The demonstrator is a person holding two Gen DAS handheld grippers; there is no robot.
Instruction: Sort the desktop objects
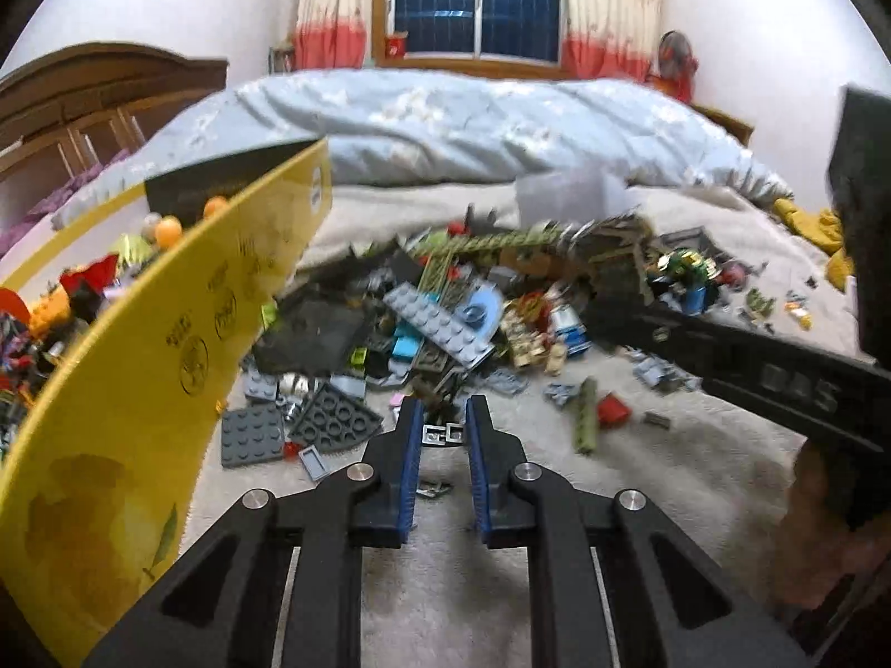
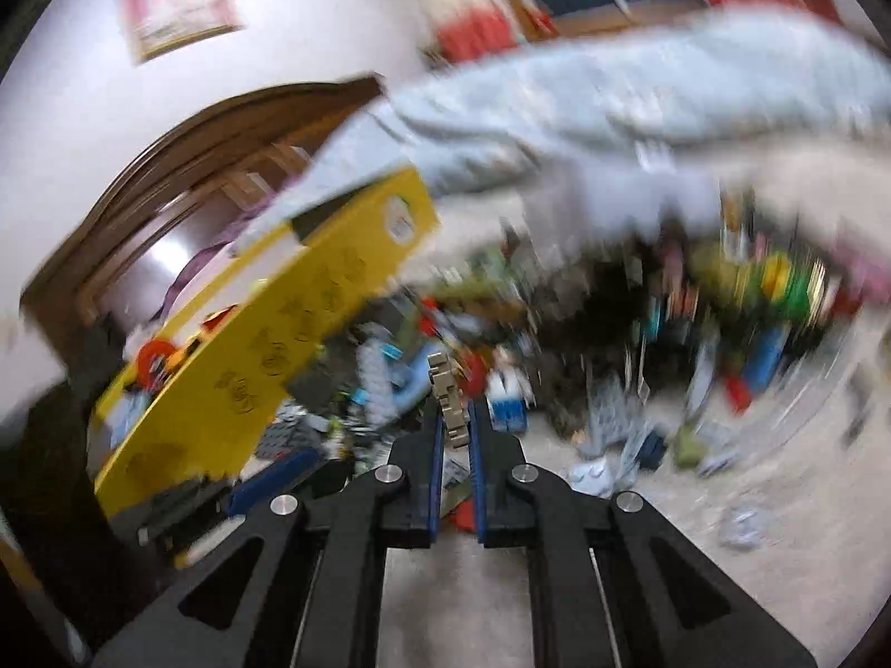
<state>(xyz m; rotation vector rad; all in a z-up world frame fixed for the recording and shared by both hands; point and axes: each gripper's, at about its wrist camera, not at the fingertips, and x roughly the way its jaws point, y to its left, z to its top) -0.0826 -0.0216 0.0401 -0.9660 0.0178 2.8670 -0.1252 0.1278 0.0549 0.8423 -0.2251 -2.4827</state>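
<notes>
Bedroom blanket (image 1: 640,479), bricks scattered; left gripper (image 1: 444,434) pinching small grey clip piece (image 1: 444,434), right gripper (image 2: 455,434) clamping tan brick strip (image 2: 448,401), heading for yellow box (image 1: 167,367) leftward

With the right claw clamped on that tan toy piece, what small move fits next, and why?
Probably carry the tan piece left over the yellow box and open there. The right claw pinches it above the loose pile, and the box already holds sorted toys. The view is blurred, so the piece's exact shape is unclear.
</notes>
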